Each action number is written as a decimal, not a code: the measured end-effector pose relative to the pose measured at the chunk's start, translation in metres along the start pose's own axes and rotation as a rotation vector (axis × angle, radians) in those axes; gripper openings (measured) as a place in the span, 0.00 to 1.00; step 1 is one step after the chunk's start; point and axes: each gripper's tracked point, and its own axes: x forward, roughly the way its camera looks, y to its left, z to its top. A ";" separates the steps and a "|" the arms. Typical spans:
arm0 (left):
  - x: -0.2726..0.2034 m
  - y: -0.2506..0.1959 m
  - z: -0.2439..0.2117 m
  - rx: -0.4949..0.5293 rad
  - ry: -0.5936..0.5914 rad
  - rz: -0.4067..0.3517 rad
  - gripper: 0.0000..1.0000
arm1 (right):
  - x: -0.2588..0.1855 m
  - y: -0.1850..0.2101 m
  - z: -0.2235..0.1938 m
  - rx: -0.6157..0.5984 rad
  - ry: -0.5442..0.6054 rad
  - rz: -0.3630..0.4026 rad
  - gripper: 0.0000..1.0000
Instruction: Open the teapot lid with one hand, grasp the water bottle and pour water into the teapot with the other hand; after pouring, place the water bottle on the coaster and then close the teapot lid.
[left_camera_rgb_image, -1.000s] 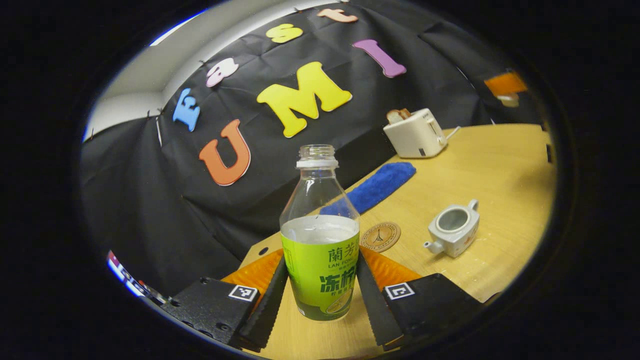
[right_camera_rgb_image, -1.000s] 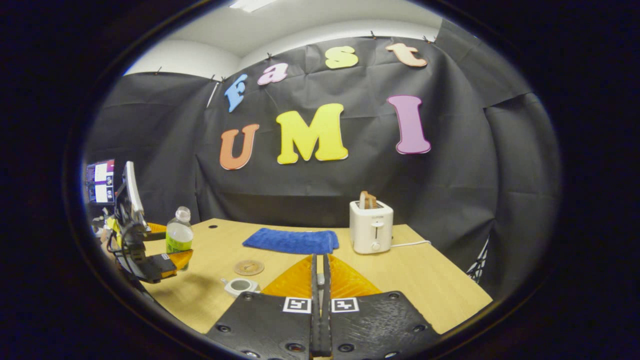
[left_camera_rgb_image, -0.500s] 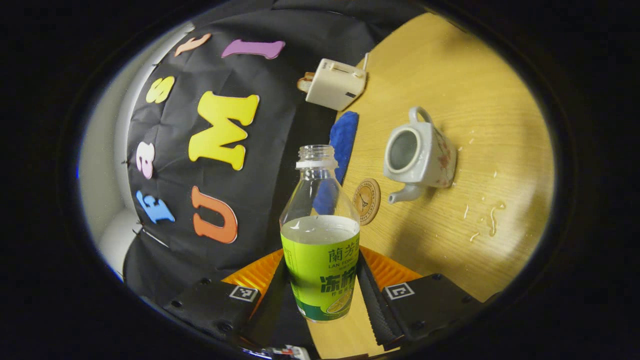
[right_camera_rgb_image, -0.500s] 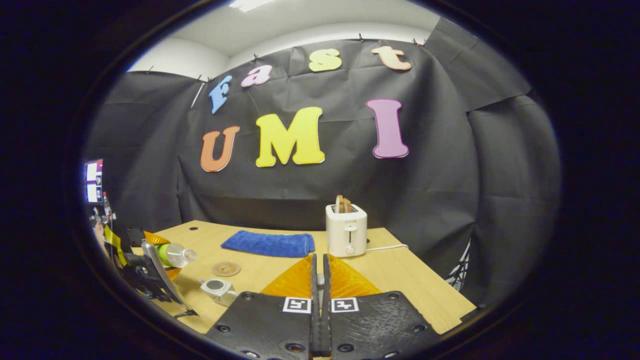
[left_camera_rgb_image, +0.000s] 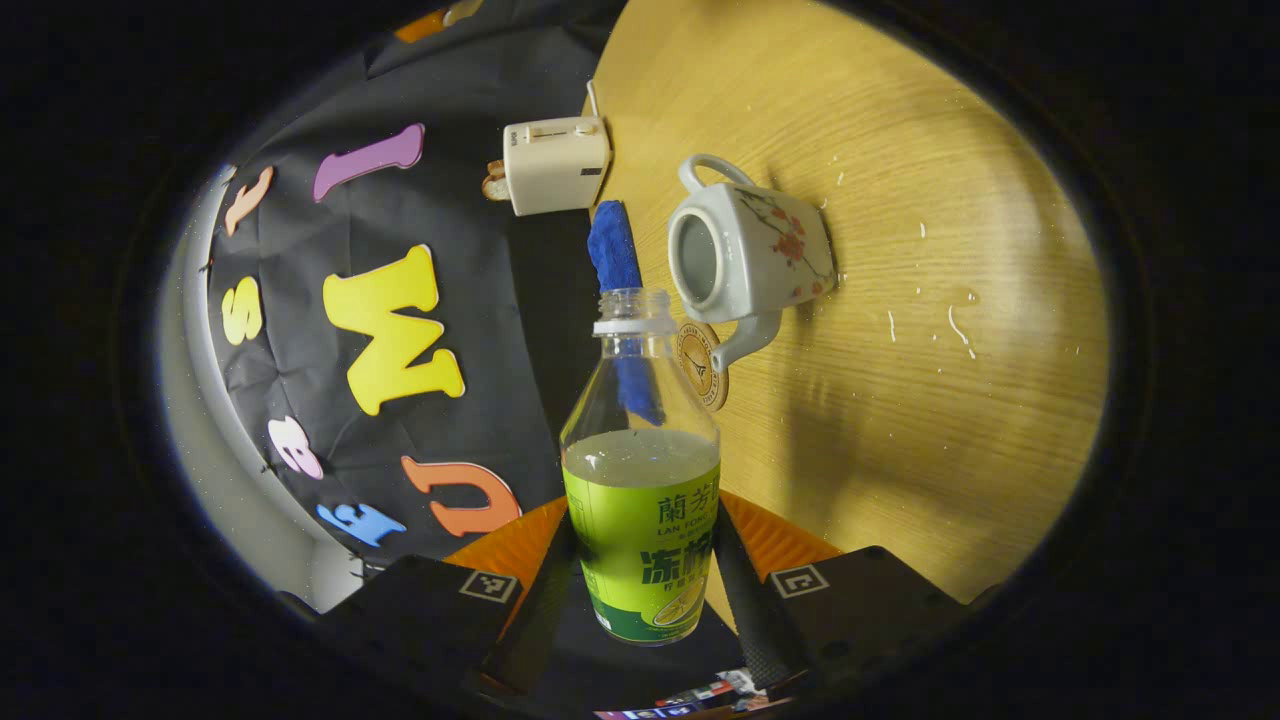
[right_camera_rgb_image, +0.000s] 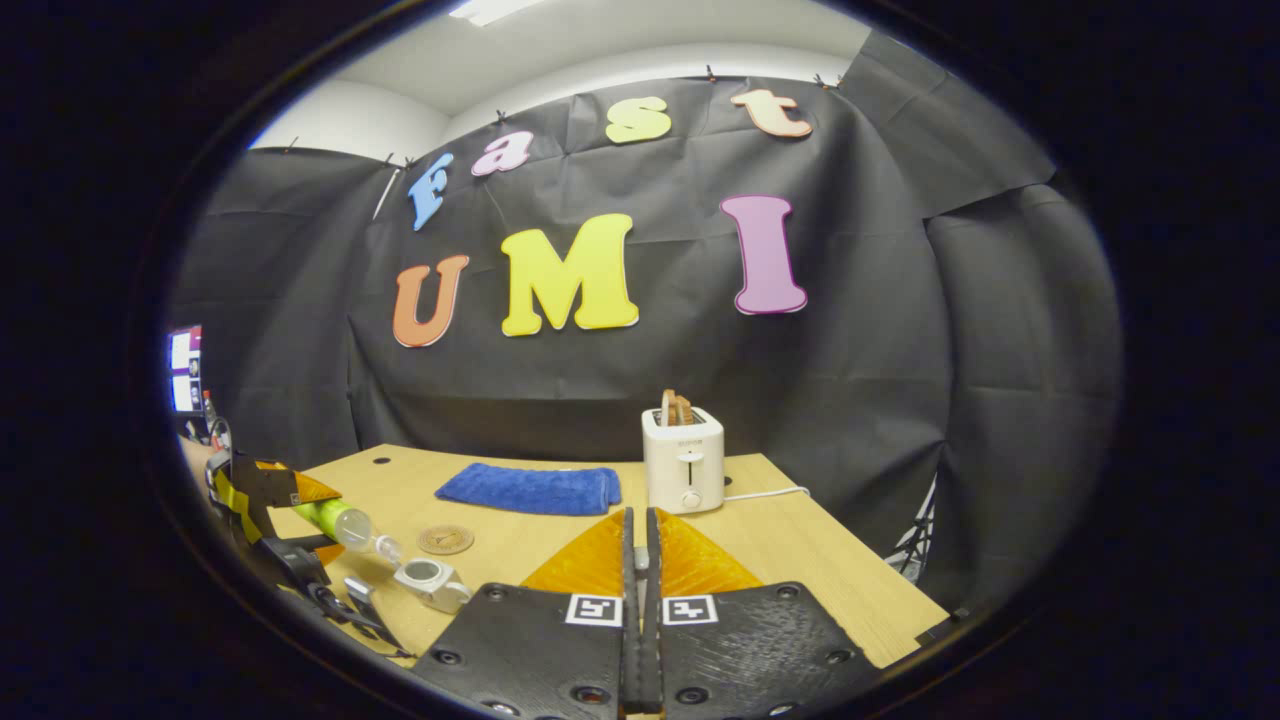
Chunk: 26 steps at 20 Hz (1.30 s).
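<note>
Fingers of my left gripper (left_camera_rgb_image: 640, 590) press both sides of the clear plastic water bottle with the green label (left_camera_rgb_image: 640, 470), gripping it at the labelled lower half; its cap is off and the liquid sits level with the top of the label. From the left gripper view the bottle's open neck points toward the small white ceramic teapot painted with red blossoms (left_camera_rgb_image: 745, 255), which stands lidless on the light wooden table (left_camera_rgb_image: 900, 400), its round opening bare and its spout reaching toward the round brown coaster (left_camera_rgb_image: 702, 362) just beside it. Droplets of water (left_camera_rgb_image: 950, 320) dot the wood near the teapot. My right gripper (right_camera_rgb_image: 640, 560) has its two fingers pressed flat together; whether anything thin sits between them I cannot tell. In the right gripper view the bottle lies tilted nearly on its side above the table at far left, mouth just beside the teapot's opening. Farther back along the table lie a folded blue cloth (right_camera_rgb_image: 530, 488) and a white two-slot toaster with bread in it (right_camera_rgb_image: 682, 465), close together.
</note>
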 end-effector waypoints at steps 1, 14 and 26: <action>-0.003 0.000 0.001 0.025 0.005 -0.003 0.76 | 0.000 0.000 0.000 0.000 -0.001 0.002 0.00; -0.005 0.017 0.004 0.287 0.076 0.019 0.76 | -0.002 -0.006 0.001 -0.015 0.005 -0.010 0.00; -0.006 0.020 0.001 0.364 0.104 0.022 0.76 | -0.002 -0.004 -0.002 -0.023 0.016 -0.001 0.00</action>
